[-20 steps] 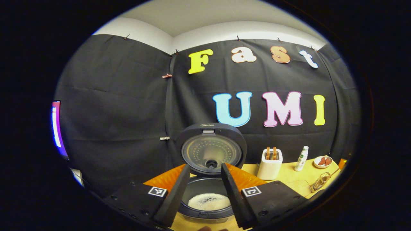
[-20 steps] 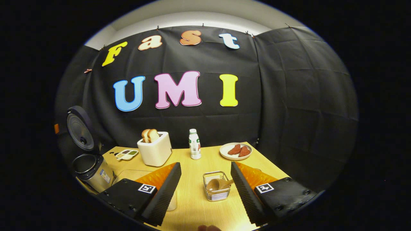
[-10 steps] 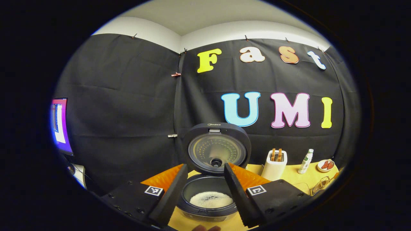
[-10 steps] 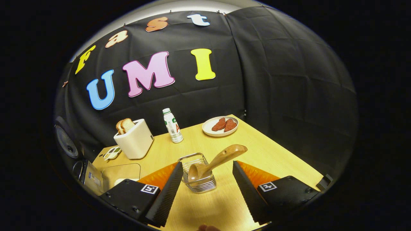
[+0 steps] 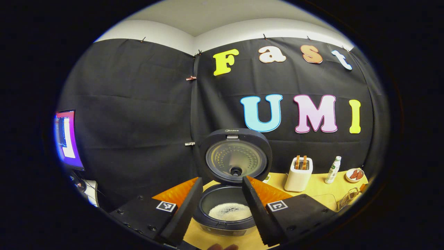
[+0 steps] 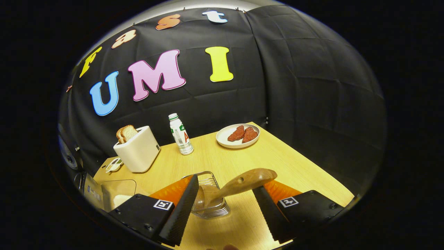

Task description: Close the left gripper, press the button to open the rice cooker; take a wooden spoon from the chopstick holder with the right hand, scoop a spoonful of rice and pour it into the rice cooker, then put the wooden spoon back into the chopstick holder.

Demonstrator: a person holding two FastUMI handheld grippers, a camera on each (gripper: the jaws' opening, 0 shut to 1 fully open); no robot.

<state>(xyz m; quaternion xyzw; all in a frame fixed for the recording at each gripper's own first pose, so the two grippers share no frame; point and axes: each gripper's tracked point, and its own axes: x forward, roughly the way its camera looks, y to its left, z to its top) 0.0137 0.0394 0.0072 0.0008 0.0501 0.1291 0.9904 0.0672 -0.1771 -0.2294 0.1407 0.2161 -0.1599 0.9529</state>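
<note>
rice cooker (image 5: 227, 208): lid up, white rice in the pot, so the button press looked done.
left hand-held gripper (image 5: 219, 205): fingers spread, holding nothing, poised over the cooker.
right hand-held gripper (image 6: 225, 203): fingers apart either side of the wooden spoon (image 6: 239, 184), not touching it, lined up to grasp the handle.
chopstick holder (image 6: 210, 203): wire basket on the desk (image 6: 277, 156); spoon bowl sat inside, handle leaning out.
hidden: holder's left side behind a finger; rice box (image 6: 116, 192) partly cut off.
</note>
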